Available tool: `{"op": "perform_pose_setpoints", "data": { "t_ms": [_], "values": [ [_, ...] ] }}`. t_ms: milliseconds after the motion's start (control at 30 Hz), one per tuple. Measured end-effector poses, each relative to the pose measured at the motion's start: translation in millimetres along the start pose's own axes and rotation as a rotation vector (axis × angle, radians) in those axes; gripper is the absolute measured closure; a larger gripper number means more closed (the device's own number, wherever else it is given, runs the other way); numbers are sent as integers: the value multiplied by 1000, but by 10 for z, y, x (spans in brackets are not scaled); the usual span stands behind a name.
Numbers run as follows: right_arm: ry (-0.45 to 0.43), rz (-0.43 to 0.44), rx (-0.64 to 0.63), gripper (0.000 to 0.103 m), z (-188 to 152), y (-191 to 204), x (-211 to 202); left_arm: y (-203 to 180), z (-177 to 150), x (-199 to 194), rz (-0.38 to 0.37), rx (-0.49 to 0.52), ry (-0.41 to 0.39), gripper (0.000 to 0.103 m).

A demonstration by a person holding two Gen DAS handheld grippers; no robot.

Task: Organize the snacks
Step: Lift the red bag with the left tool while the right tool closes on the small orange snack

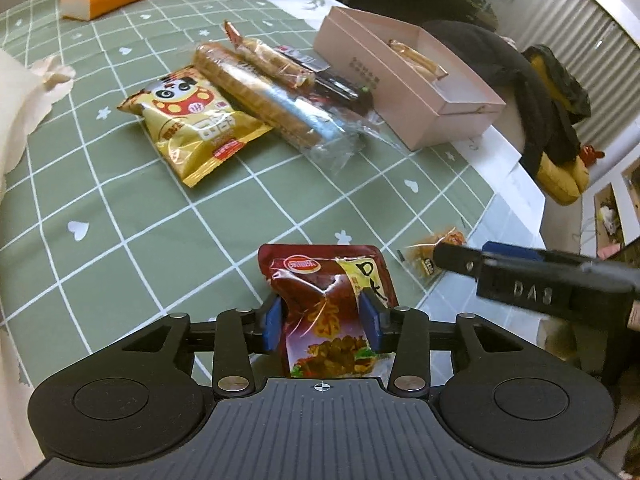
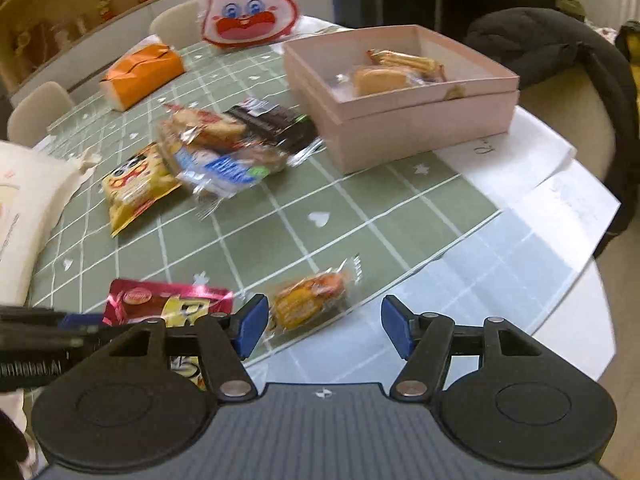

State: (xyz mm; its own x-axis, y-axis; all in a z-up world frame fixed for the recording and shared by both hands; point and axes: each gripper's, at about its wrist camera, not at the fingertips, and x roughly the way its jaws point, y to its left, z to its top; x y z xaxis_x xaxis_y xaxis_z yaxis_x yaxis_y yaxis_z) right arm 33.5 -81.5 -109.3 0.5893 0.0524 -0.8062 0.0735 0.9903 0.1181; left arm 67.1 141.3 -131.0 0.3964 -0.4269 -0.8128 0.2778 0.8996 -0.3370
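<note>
My left claw (image 1: 323, 322) has its blue pads (image 1: 273, 326) on either side of a dark red snack pouch (image 1: 328, 300), and the pads seem to stand just off the foil rather than pressing it, though the crumpled wrapper makes that hard to judge. The pouch lies on the green checked tablecloth (image 1: 120, 240), reaching forward from between my fingers.

My right claw (image 2: 324, 326) is spread wide with nothing in it. Just ahead of its left pad lies a small orange snack packet (image 2: 310, 300), right at the cloth's near edge, not touched by either pad. From the left wrist view that same packet sits to the right of the red pouch, partly behind the right claw's black finger.

Farther ahead of both claws there is a loose pile: a yellow panda-print packet (image 1: 192, 124), a long clear-wrapped biscuit roll (image 1: 264, 96) lying across it, a smaller wrapped biscuit bar (image 1: 272, 58) and a dark packet (image 1: 336, 88) behind.

To the right of the pile stands a pink box (image 2: 424, 120) with its top open; it already holds a few wrapped snacks (image 2: 396, 70).

Beyond the pile, to the left, is an orange tissue pack (image 2: 140, 76), and behind it a white and red cartoon-face bag (image 2: 248, 4). A cream cloth bag (image 2: 28, 208) lies far left of my claws.
</note>
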Motion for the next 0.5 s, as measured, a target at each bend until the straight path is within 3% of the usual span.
{"op": "perform_pose_setpoints", "data": {
  "t_ms": [200, 367, 500],
  "values": [
    [67, 29, 62, 40, 168, 38, 166, 19, -37, -25, -4, -13, -9, 58],
    [25, -29, -135, 56, 130, 276, 207, 32, -79, -48, -16, -13, 0, 58],
    [14, -35, -229, 58, 55, 273, 121, -45, -139, -63, 0, 21, -4, 56]
  ]
}}
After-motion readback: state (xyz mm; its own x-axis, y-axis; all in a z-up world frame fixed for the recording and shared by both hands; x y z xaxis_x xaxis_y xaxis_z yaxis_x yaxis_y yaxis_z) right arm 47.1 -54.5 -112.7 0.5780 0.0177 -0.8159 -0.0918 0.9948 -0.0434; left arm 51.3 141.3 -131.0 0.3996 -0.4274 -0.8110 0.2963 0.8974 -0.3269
